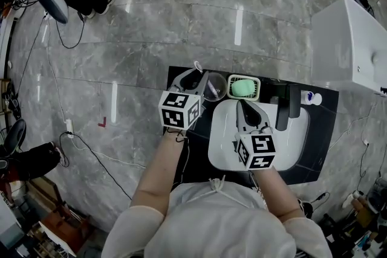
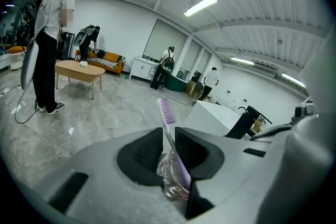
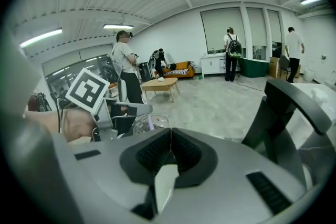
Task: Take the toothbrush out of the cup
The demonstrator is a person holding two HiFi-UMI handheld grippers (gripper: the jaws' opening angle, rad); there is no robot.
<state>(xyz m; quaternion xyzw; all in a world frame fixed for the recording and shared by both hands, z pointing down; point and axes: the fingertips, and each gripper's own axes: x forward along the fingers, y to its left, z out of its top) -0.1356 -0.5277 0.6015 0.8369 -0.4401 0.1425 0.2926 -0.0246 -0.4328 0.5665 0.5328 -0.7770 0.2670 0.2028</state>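
A toothbrush (image 2: pixel 167 111) with purple bristles stands in a clear cup (image 2: pixel 172 178) on the black counter (image 1: pixel 315 145). My left gripper (image 2: pixel 168 139) is shut on the brush's thin neck just above the cup's rim, bristles sticking up past the pads. From the head view the left gripper (image 1: pixel 195 76) sits at the cup (image 1: pixel 214 89), with the brush head (image 1: pixel 198 65) poking out beyond it. My right gripper (image 1: pixel 243 107) hovers over the white basin (image 1: pixel 293 130), shut with nothing in it. The right gripper view shows its pads (image 3: pixel 152 152) meeting, and the cup (image 3: pixel 149 124) at its left.
A green soap (image 1: pixel 243 88) lies in a pale dish beside the cup. A black tap (image 1: pixel 284 107) stands at the basin's right edge. A large white unit (image 1: pixel 351 48) stands to the right. Several people stand far off across the grey floor.
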